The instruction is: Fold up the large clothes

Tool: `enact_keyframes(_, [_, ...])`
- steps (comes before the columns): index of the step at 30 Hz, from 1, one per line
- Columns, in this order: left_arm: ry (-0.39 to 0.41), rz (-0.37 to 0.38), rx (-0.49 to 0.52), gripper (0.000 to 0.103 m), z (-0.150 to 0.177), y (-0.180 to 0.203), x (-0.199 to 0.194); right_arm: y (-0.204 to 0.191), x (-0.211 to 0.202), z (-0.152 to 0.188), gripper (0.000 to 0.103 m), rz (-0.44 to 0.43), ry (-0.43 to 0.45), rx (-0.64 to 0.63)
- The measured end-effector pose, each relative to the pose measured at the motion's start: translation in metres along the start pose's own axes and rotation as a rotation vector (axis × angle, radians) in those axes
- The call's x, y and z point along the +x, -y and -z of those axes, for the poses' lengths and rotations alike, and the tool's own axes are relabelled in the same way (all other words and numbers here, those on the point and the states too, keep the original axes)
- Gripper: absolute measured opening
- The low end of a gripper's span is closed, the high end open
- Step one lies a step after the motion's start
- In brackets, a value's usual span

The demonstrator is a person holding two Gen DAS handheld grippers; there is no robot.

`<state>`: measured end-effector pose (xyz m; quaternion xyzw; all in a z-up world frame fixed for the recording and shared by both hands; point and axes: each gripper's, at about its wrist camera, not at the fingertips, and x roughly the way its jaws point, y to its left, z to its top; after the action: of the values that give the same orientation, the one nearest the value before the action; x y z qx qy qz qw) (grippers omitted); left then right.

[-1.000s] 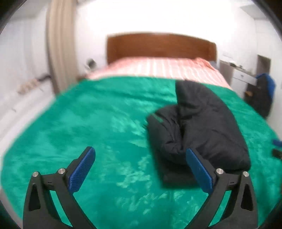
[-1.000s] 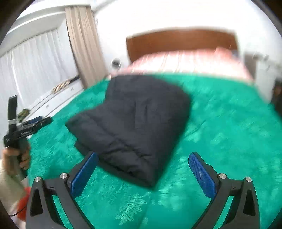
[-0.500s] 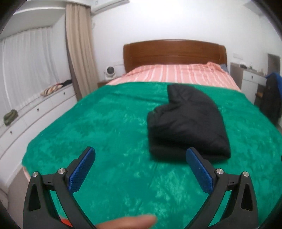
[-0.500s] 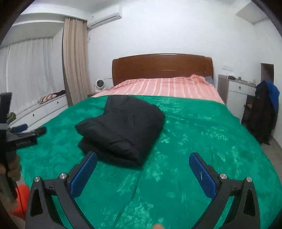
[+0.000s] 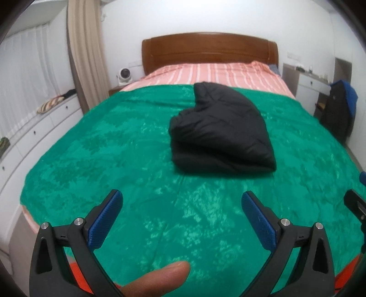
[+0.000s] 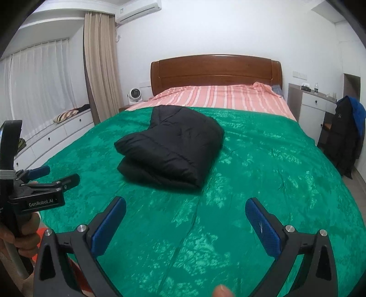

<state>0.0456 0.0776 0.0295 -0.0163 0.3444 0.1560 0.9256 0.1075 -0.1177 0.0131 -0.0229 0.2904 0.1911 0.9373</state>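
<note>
You have one folded black jacket [image 5: 219,134] on one green blanket [image 5: 114,160], and one headboard [image 5: 209,51] behind. You hold two grippers, left [image 5: 181,201] and right [image 6: 185,208], each with two blue pads [image 5: 106,222]. There is one fan [image 6: 135,94], one air conditioner [image 6: 137,9], one beige curtain [image 6: 100,68], and one chair [image 6: 347,137] draped with dark clothes.

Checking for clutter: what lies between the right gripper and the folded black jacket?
Only bare green blanket lies between the right gripper and the black jacket, as the right wrist view shows.
</note>
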Motion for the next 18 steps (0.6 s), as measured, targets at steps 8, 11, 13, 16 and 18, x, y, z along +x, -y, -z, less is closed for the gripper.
enact_keyframes(8, [-0.006,0.024,0.057,0.103,0.009,0.012,-0.012,-0.009,-0.001,0.011,0.103,0.026,-0.090,0.014])
enact_keyframes(11, [-0.009,0.027,0.089,0.103,0.010,0.019,-0.017,-0.012,0.000,0.012,0.103,0.077,-0.133,0.008])
enact_keyframes(13, [-0.009,0.018,0.099,0.103,0.011,0.022,-0.019,-0.013,0.000,0.012,0.103,0.096,-0.150,0.010])
enact_keyframes(16, [-0.027,0.027,0.114,0.103,0.012,0.025,-0.017,-0.017,-0.005,0.012,0.103,0.122,-0.153,0.004])
enact_keyframes(18, [-0.028,0.029,0.112,0.103,0.013,0.025,-0.016,-0.017,-0.007,0.013,0.103,0.126,-0.157,0.008])
